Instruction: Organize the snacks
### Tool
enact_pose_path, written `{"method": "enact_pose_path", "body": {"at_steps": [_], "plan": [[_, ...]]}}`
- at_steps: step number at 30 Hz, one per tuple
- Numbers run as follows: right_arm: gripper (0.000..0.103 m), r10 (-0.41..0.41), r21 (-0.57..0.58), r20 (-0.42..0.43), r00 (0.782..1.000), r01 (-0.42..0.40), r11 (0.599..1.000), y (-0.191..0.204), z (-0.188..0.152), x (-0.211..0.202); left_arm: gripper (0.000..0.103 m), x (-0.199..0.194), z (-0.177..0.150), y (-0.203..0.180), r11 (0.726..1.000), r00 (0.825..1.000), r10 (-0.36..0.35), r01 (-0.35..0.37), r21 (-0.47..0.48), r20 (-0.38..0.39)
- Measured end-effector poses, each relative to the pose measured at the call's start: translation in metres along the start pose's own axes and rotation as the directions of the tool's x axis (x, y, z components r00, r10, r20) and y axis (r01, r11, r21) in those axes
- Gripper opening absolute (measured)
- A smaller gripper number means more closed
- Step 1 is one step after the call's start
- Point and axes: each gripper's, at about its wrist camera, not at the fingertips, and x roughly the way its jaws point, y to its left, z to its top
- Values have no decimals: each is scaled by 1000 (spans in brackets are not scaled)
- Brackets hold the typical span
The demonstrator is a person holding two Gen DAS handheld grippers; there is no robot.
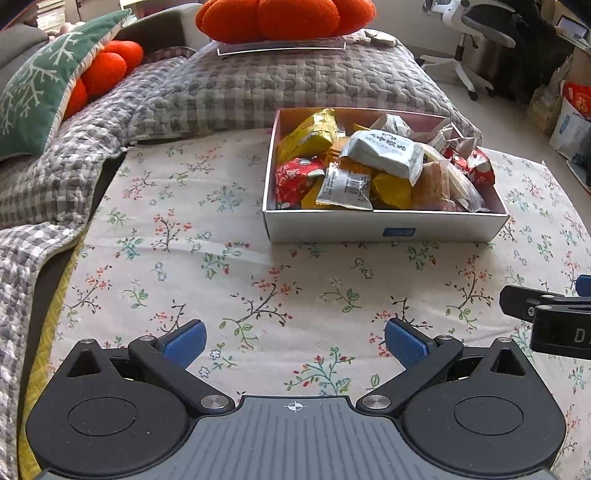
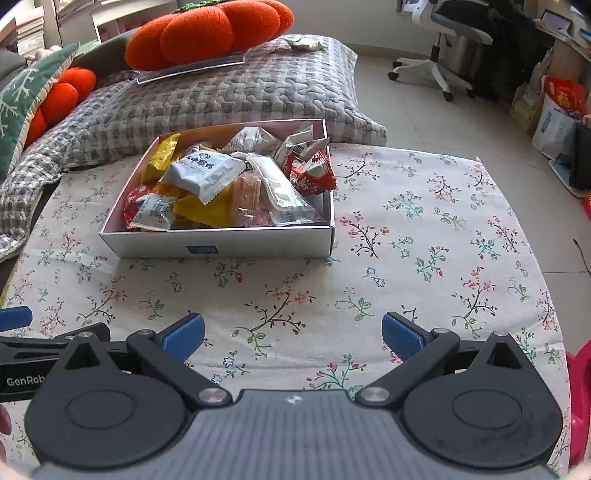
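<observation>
A white cardboard box [image 1: 384,223] [image 2: 221,242] stands on the floral tablecloth and holds several snack packets: a white packet [image 1: 384,151] [image 2: 203,171] on top, yellow packets [image 1: 306,136] [image 2: 162,157], and red packets [image 1: 295,177] [image 2: 314,173]. My left gripper [image 1: 294,341] is open and empty, hovering over the cloth in front of the box. My right gripper [image 2: 293,334] is open and empty, also in front of the box, to the right of the left one. Part of the right gripper shows at the edge of the left wrist view [image 1: 546,314].
A grey checked quilted cushion [image 1: 280,85] [image 2: 221,92] lies behind the box. Orange pumpkin pillows [image 1: 284,16] [image 2: 207,31] and a green pillow [image 1: 48,74] sit further back. A small wrapper [image 2: 304,44] lies on the cushion. An office chair [image 2: 447,33] and bags [image 2: 557,118] stand on the floor at right.
</observation>
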Motion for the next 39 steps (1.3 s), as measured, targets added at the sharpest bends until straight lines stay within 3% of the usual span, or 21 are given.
{"method": "enact_pose_path", "body": {"at_steps": [39], "plan": [[102, 7, -31, -34, 999, -8, 999, 9, -4, 2, 103, 3, -4, 1, 1000, 1000, 3, -3, 8, -16]]}}
